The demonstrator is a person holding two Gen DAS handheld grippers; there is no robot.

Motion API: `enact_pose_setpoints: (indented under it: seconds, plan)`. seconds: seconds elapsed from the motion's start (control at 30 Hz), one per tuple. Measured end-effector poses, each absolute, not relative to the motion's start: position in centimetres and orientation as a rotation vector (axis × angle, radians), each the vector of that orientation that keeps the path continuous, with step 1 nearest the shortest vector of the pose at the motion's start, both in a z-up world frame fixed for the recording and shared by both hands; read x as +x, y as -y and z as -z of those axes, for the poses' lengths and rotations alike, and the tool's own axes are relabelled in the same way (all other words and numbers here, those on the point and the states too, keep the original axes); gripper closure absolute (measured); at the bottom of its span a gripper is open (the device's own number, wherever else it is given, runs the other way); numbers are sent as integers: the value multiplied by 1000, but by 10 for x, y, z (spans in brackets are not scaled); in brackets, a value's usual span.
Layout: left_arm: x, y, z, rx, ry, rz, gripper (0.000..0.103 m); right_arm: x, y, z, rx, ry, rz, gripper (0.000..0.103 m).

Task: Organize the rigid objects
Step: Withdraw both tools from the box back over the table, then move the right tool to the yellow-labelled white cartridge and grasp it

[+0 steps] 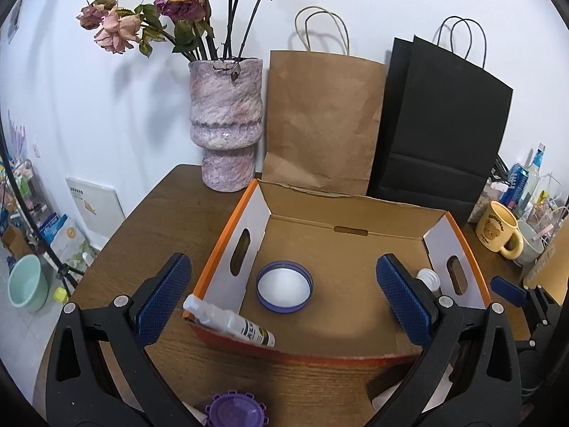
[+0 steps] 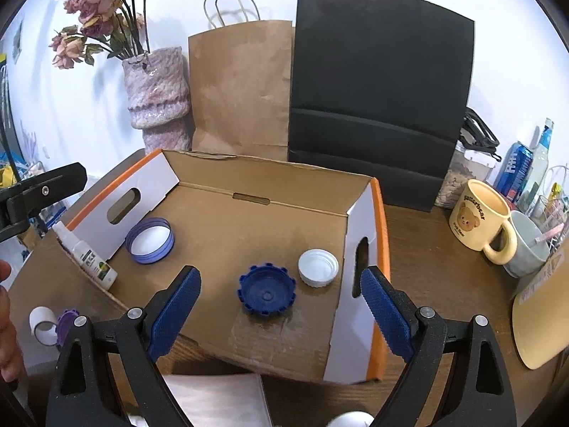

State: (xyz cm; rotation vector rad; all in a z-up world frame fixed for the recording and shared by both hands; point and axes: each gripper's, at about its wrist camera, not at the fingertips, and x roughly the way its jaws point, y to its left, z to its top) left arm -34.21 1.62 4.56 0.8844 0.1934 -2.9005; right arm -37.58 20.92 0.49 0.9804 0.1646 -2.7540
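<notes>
An open cardboard box with orange edges lies on the wooden table. Inside it are a purple-rimmed lid, a dark blue toothed cap and a white cap. A small white spray bottle leans on the box's front left wall. A purple toothed cap and a white roll lie on the table before the box. My left gripper is open and empty above the box front. My right gripper is open and empty over the blue cap.
A pink vase of dried roses, a brown paper bag and a black bag stand behind the box. A yellow bear mug, a grey cup, a can and bottles stand at the right. White paper lies at the front.
</notes>
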Motion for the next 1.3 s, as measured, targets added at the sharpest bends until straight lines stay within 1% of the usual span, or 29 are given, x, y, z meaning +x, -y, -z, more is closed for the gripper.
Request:
enact_pose_setpoints:
  seconds: [0.9, 1.3]
  plan:
    - [-255, -16, -41, 875, -118, 2951, 0, -284, -238, -5, 917, -181, 2787, 8]
    - [-215, -17, -19, 953, -94, 2955, 0, -239, -252, 10, 990, -202, 2770, 8]
